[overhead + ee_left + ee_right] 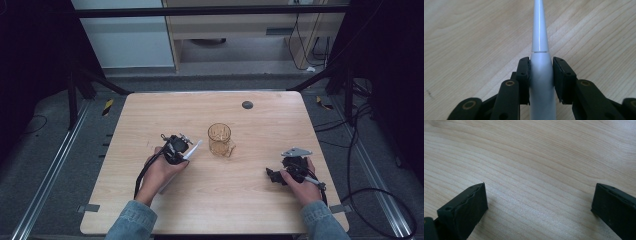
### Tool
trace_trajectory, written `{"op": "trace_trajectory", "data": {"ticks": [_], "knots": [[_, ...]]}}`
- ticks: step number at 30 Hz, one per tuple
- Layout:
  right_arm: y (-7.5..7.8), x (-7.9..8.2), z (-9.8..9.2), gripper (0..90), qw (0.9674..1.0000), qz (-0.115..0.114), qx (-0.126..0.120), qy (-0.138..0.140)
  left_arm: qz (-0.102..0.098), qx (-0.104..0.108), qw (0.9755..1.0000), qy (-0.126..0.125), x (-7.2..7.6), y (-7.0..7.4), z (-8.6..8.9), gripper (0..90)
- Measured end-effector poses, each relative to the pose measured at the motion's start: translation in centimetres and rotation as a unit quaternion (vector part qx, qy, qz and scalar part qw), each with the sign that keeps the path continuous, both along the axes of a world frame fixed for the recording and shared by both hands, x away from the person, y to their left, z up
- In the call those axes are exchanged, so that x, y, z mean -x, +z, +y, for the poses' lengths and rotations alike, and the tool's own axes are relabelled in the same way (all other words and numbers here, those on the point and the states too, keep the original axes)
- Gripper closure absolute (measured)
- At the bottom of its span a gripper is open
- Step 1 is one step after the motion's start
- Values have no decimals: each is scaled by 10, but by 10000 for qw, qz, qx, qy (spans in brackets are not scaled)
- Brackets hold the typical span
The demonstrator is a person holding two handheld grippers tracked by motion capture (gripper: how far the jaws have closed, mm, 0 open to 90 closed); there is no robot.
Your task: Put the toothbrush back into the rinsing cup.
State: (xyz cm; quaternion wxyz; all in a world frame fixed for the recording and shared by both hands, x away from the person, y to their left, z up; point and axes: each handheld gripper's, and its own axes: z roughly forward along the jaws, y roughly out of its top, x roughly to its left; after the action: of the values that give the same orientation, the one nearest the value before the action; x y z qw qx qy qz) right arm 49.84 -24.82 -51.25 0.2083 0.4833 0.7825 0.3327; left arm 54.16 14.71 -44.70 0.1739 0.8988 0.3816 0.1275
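Near edge of the desk (240,210): two denim sleeves come in from the bottom, one hand per gripper. Left gripper (181,146) sits left of centre, its black cable trailing back along the forearm. Its fingers (522,80) are clamped on a white electric toothbrush (541,82), pads pressing both sides of the thick handle just below the seam where the slim neck starts. In the left gripper view the neck tapers away from the fingers, over bare wood grain. In the high view the toothbrush runs diagonally under the left hand, one end poking out toward the glass, the other showing below the palm; can't tell if it rests on the desk or is lifted.

Right gripper (274,176) is at the right side, well apart from the toothbrush, grey three-cornered plate on top. Its fingers (464,210) stand wide open with nothing but desk surface between them.

Further back, mid-desk: a clear amber glass mug (219,139), upright, just right of the toothbrush tip, not touching it. Beyond that, a small dark round disc (247,104) near the far edge.
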Motion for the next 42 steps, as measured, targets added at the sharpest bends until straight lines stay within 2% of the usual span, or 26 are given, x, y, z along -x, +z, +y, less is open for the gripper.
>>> {"op": "trace_trajectory", "data": {"ticks": [6,9,20,33,42], "knots": [[0,0,0,3,10000,-1,-6,1,-173,98,9998,-12,3,15,4,678],[0,0,0,3,10000,-1,-6,7,-325,183,9993,-11,5,27,5,678],[0,0,0,3,10000,-2,-6,5,-676,347,9971,40,8,54,12,679],[0,0,0,3,10000,-1,5,1,-948,532,9941,50,4,74,12,679],[0,0,0,3,10000,-1,-3,2,-1048,587,9928,33,1,82,11,679]]}}
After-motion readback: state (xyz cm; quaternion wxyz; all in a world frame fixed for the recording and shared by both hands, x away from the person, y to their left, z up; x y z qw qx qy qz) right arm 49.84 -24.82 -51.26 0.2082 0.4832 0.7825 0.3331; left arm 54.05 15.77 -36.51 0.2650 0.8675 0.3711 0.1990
